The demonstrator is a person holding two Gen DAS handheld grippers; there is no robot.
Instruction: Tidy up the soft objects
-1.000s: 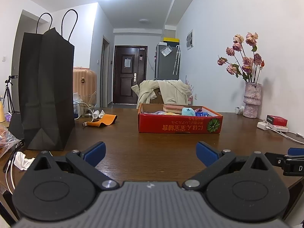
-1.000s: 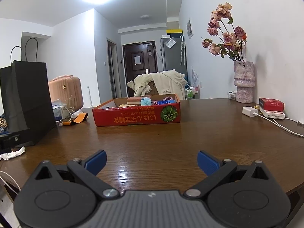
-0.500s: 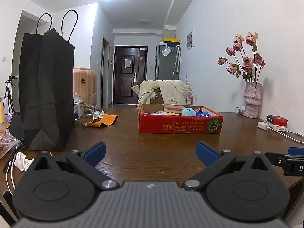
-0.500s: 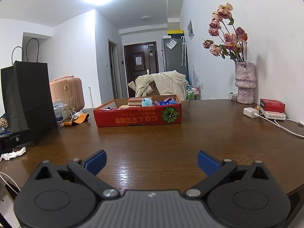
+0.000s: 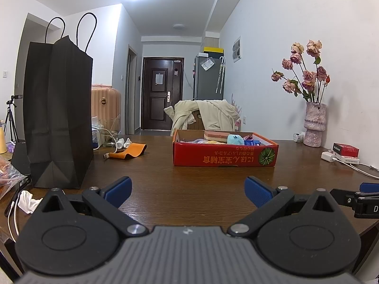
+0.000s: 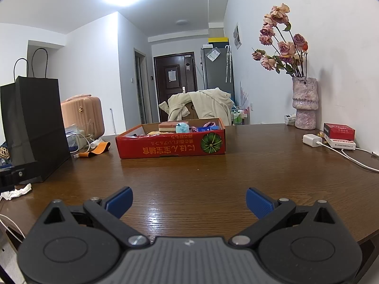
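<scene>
Ahead on worktop (image 6: 189, 172): red box (image 6: 170, 145) with inverted yellow lettering, watermelon emblem; both grippers' jaws spread, empty.

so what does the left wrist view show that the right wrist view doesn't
Only the left wrist view shows the tripod at far left, the plastic bag at the table's near-left edge, and the tip of the right hand-held gripper. Only the right wrist view shows the bottles behind the chair. Both show the red box of soft items, black paper bag, flower vase and open blue-padded fingers.
</scene>
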